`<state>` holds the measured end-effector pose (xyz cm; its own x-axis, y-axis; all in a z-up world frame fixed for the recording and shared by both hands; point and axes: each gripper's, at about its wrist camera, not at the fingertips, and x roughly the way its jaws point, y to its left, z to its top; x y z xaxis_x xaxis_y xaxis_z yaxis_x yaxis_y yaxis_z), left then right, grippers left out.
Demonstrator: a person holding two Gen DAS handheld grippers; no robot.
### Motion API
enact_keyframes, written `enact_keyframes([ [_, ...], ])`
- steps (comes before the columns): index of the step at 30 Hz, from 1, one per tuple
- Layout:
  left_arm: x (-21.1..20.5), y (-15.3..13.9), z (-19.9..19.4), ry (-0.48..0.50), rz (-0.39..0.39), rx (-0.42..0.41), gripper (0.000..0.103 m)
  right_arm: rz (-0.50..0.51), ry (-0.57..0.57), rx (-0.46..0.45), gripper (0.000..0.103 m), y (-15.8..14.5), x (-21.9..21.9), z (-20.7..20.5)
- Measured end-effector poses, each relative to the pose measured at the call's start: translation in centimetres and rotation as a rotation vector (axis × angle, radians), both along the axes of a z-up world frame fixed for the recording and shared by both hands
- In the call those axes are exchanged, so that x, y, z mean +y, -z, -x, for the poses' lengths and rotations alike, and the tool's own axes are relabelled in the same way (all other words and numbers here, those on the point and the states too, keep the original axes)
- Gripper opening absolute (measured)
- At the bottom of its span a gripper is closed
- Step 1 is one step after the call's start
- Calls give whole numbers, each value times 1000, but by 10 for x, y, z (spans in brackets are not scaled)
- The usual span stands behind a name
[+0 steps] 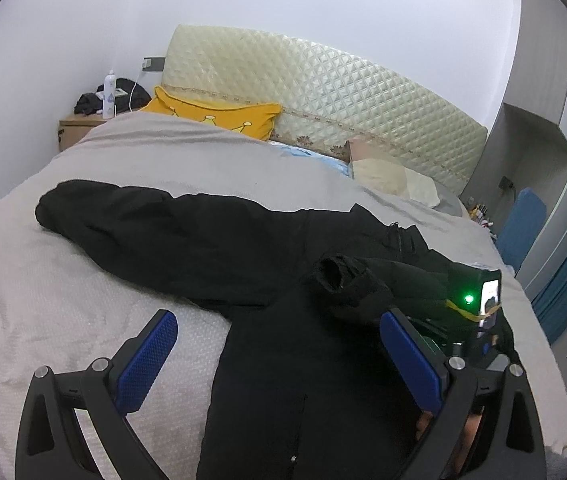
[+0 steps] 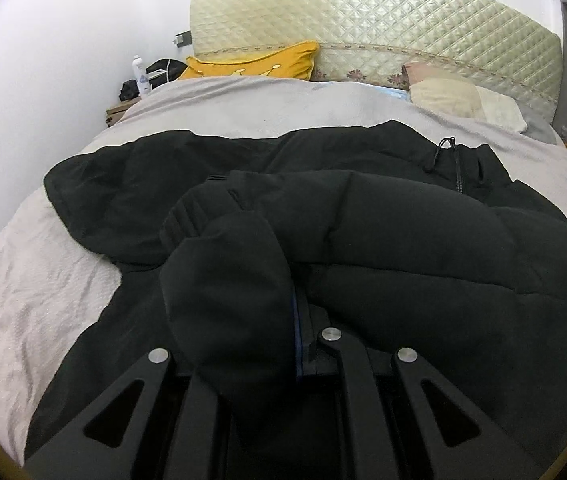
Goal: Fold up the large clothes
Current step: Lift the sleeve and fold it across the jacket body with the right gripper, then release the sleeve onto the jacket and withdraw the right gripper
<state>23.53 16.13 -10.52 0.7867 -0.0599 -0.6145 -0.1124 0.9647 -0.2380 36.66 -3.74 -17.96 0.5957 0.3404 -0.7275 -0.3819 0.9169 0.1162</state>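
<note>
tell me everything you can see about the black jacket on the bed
The black jacket is a large padded coat with a matte shell, lying on the grey bedspread. One sleeve stretches out flat to the left; the other is lifted, clamped in the right gripper, its ribbed cuff raised over the body. A zipper with drawcord shows near the collar. The left gripper hovers open above it.

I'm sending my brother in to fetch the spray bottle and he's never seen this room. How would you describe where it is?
Find the bed's quilted headboard; left of it, against the wall, stands a wooden nightstand. The bottle stands upright on it, behind the yellow pillow. It is the only tall white thing there, beside a dark heap.
</note>
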Motion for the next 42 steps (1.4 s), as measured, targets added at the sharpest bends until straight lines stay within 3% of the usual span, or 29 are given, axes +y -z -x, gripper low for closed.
enact_keyframes([
  [13, -4, -10, 9, -6, -20, -13, 102, 156, -47, 36, 17, -3, 5, 44],
  [14, -4, -9, 9, -8, -23, -9, 102, 164, -50, 32, 25, -4, 5, 47],
  [15, -5, -9, 8, -8, -25, -2, 102, 189, -47, 24, 43, -4, 5, 52],
  [17, -6, -8, 6, -3, -25, 4, 102, 228, -49, 3, 67, -5, 7, 59],
  [18, -7, -8, 6, -2, -27, 4, 102, 222, -66, -24, 69, -8, 8, 66],
  [23, -15, -8, 7, 0, -52, -1, 102, 188, -34, -70, 72, -23, -10, 78],
  [31, -44, -21, 21, 42, -66, -35, 102, 107, 111, -149, 78, -64, -75, 98],
  [38, -74, -39, 42, 90, -65, -77, 102, 71, 214, -215, 78, -105, -128, 137],
  [42, -92, -45, 53, 110, -84, -90, 102, 3, 264, -252, 80, -125, -158, 169],
])
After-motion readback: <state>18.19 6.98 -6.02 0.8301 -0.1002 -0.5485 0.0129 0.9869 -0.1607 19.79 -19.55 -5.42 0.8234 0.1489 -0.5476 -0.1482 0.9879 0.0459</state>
